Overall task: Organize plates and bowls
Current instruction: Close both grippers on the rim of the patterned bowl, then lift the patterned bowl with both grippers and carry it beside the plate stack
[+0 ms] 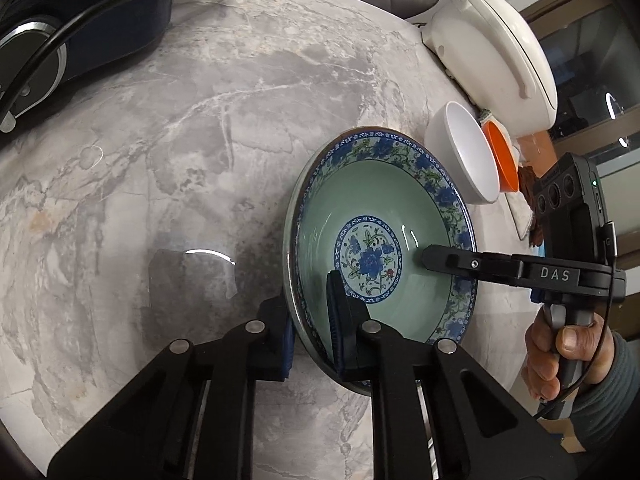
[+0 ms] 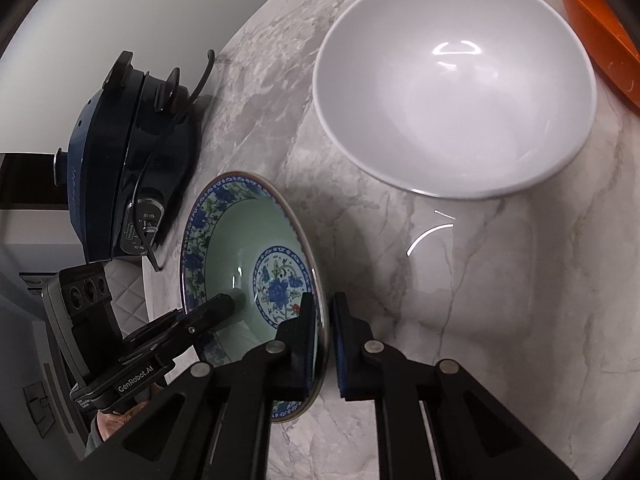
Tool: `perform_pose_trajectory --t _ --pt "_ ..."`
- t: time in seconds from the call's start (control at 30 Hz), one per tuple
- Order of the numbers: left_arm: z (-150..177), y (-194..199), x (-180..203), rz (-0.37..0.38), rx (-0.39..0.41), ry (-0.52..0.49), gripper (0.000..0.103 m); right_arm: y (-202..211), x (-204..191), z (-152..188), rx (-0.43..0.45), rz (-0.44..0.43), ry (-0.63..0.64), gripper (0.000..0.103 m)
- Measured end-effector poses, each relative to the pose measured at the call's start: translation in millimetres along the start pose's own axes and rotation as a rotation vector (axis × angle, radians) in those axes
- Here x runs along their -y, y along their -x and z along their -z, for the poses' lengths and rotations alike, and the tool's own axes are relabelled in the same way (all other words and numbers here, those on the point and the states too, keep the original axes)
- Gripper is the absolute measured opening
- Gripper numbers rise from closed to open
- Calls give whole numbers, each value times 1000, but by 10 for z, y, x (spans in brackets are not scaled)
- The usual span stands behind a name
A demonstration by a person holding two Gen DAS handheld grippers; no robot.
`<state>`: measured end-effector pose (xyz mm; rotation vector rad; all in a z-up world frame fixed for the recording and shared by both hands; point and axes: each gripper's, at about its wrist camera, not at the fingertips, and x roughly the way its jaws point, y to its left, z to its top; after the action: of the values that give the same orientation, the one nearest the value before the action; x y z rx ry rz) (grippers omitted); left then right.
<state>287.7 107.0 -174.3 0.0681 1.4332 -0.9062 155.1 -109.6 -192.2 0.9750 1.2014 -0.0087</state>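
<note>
A green bowl (image 1: pixel 380 208) with a blue floral rim and a flower medallion rests on the marble table (image 1: pixel 180 128). My left gripper (image 1: pixel 310 320) is shut on its near rim, one pad inside the bowl and one outside. My right gripper (image 1: pixel 440 260), held by a hand (image 1: pixel 560 356), reaches in over the opposite rim. In the right wrist view the same bowl (image 2: pixel 236 240) has its rim pinched between the pads of my right gripper (image 2: pixel 325 320), and the left gripper (image 2: pixel 224 304) comes in from the lower left.
A white bowl (image 2: pixel 452 92) stands just beyond the green one, with an orange bowl (image 2: pixel 592 28) behind it. A white rice cooker (image 1: pixel 492 48) sits at the table's far right edge. A dark blue appliance (image 2: pixel 120 160) with a cable stands at the far left.
</note>
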Motion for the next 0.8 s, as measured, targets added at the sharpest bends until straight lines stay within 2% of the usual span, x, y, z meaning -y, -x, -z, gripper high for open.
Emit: perform_pose_trajectory --t 0.4,0.8 --pt "148 129 302 3 15 -35 12 267 -32 196 51 28 23 11" --pt "463 423 911 27 50 -44 12 854 53 563 102 9 38 11"
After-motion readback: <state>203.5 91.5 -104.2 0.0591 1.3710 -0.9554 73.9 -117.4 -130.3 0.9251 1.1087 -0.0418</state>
